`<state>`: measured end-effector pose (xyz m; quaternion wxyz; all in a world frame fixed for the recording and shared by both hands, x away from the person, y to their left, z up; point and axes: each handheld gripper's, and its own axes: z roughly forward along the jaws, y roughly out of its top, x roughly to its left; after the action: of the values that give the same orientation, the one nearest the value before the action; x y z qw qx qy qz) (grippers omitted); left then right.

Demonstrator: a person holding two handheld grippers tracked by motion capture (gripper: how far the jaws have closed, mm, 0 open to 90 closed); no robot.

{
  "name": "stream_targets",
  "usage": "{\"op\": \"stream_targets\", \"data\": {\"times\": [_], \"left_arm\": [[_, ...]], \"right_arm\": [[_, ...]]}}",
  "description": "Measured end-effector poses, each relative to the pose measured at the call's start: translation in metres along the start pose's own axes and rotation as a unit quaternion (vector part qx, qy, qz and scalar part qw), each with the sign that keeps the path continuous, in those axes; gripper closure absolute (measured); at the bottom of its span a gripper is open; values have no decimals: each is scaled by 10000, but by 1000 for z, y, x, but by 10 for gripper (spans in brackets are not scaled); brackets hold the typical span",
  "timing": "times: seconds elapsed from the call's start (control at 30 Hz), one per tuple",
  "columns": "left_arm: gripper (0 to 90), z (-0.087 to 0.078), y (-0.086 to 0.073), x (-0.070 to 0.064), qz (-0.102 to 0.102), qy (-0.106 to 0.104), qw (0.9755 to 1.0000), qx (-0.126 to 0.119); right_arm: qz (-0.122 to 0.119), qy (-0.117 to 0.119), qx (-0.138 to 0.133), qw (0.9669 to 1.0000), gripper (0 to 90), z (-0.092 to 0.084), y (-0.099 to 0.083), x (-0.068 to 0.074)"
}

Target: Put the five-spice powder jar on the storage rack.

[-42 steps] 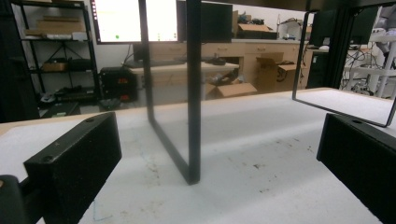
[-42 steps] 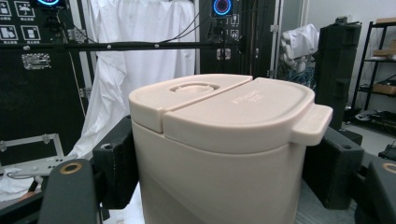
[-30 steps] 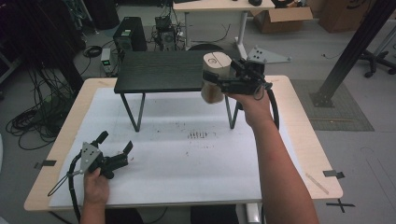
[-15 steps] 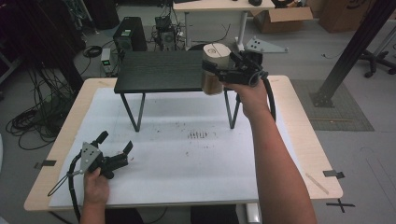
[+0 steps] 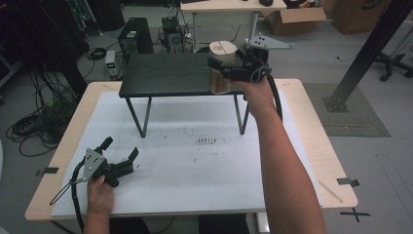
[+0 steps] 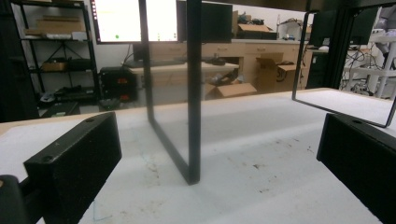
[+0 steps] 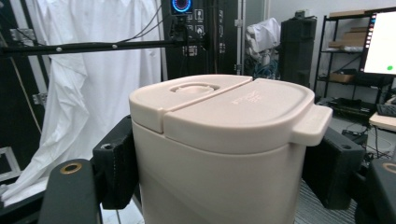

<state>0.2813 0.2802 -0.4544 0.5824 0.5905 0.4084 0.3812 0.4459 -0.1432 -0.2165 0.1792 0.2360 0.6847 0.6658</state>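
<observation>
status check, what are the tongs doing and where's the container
Right tongs shut on the beige lidded container, held upright at the right end of the black stand. Left tongs open, low over the white sheet. Stand top looks bare.

A: What stands on the wooden table (image 5: 311, 126)?

B: A white sheet (image 5: 195, 161) covers most of its top; a cluster of dark specks (image 5: 207, 141) lies near the sheet's middle; a low black stand (image 5: 165, 75) with thin metal legs sits at the far side, one leg (image 6: 194, 93) rising close in the left gripper view.

A: And beyond the table?

B: A black computer tower (image 5: 134, 36) on the grey floor; coiled cables (image 5: 29, 129) at left; a cardboard box (image 5: 294, 14) under a further desk; a dark slanted beam (image 5: 370, 46) at right; a white curtain (image 7: 93, 84) and a lit monitor (image 7: 380, 39) in the right gripper view.
</observation>
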Motion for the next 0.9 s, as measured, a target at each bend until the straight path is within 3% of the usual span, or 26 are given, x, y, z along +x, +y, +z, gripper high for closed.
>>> {"op": "stream_targets", "data": {"times": [0.47, 0.9], "left_arm": [[2, 0, 0, 0, -1, -1, 10000, -3], [2, 0, 0, 0, 9, -4, 10000, 3]], "right_arm": [[5, -383, 74, 9992, 240, 12, -2, -13], [-39, -533, 54, 9986, 240, 20, -5, -16]]}}
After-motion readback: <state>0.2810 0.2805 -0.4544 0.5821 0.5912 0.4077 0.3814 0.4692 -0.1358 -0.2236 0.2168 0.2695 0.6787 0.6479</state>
